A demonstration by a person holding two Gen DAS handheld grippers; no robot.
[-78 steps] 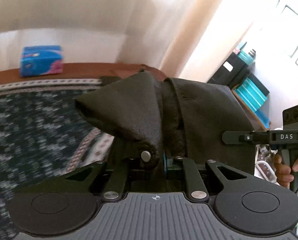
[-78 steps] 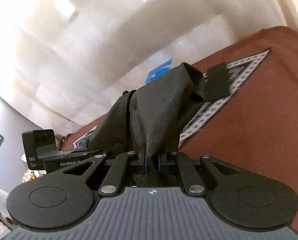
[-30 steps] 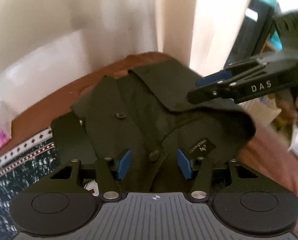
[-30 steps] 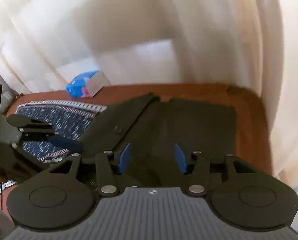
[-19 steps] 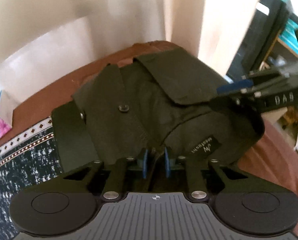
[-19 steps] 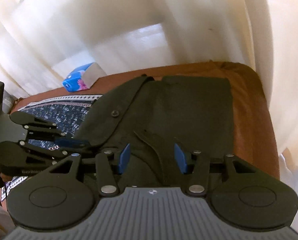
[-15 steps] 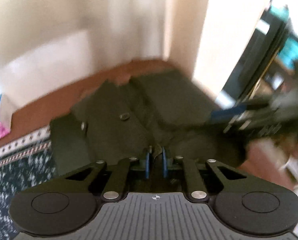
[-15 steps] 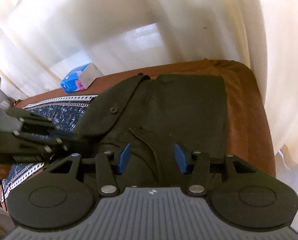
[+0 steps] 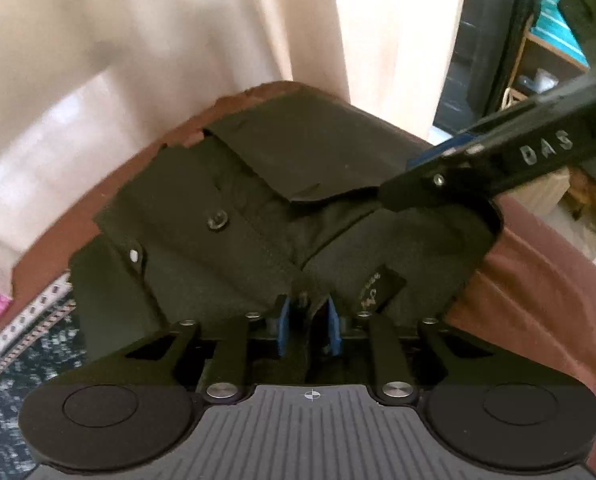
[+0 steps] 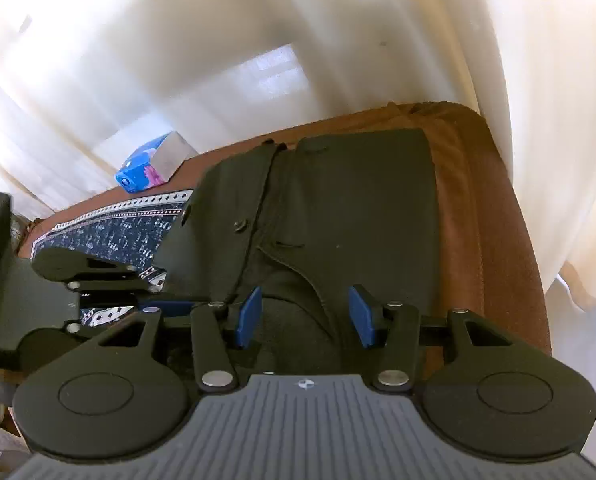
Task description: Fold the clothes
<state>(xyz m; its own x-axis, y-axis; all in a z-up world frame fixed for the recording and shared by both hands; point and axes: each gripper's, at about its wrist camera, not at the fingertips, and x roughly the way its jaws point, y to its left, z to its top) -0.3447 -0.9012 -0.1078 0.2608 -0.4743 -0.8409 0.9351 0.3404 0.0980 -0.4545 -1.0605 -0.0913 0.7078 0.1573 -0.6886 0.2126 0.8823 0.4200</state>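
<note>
Shirt [image 9: 258,216] collar fold dips behind the left tool [image 9: 309,322], hiding any contact.

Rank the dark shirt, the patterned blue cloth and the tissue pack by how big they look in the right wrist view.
1. dark shirt, largest.
2. patterned blue cloth, partly hidden behind the other tool, so its full extent is unclear.
3. tissue pack, smallest, though it lies farthest from the camera.
</note>
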